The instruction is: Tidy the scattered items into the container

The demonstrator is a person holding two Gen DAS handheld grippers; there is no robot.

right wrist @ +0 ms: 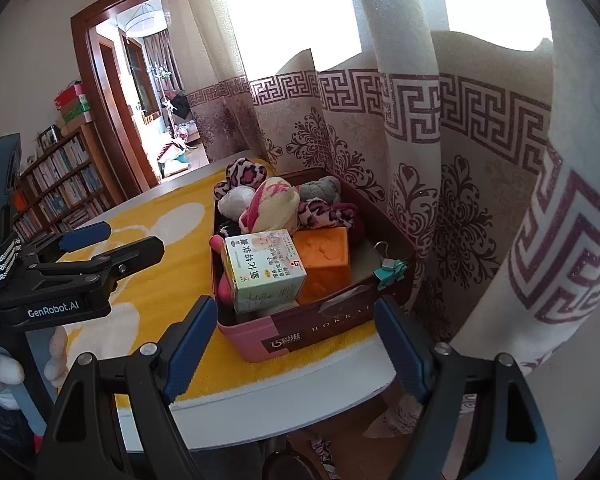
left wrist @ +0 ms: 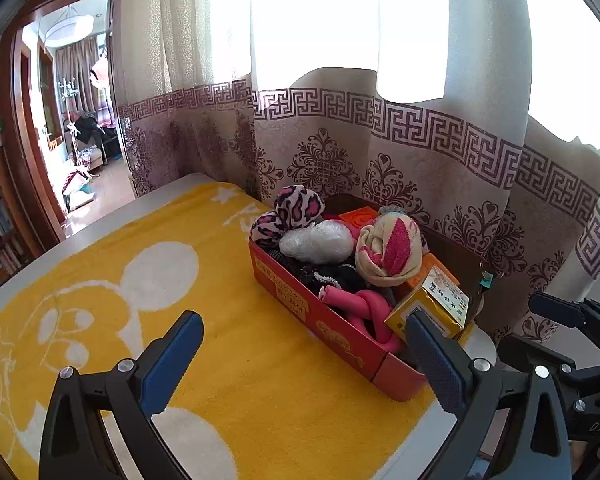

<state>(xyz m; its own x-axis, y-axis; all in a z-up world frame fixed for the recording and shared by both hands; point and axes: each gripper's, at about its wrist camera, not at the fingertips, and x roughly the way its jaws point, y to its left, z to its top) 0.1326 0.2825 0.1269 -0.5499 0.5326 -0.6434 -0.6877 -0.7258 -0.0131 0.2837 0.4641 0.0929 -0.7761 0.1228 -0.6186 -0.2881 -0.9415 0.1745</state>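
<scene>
Both tools, left [left wrist: 304, 354] and right [right wrist: 296, 346], hang spread and empty before the filled box [right wrist: 320, 330] (nothing loose shows on the yellow towel [left wrist: 228, 360]), so tidying looks finished and only a last check remains.

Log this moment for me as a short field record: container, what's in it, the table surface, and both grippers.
container: pink and brown box at the table's curtain-side edge
contents: medicine carton, orange block, rolled socks, white bag, teal binder clip on the rim
surface: yellow towel, nothing loose on it
left gripper: open, empty
right gripper: open, empty
</scene>
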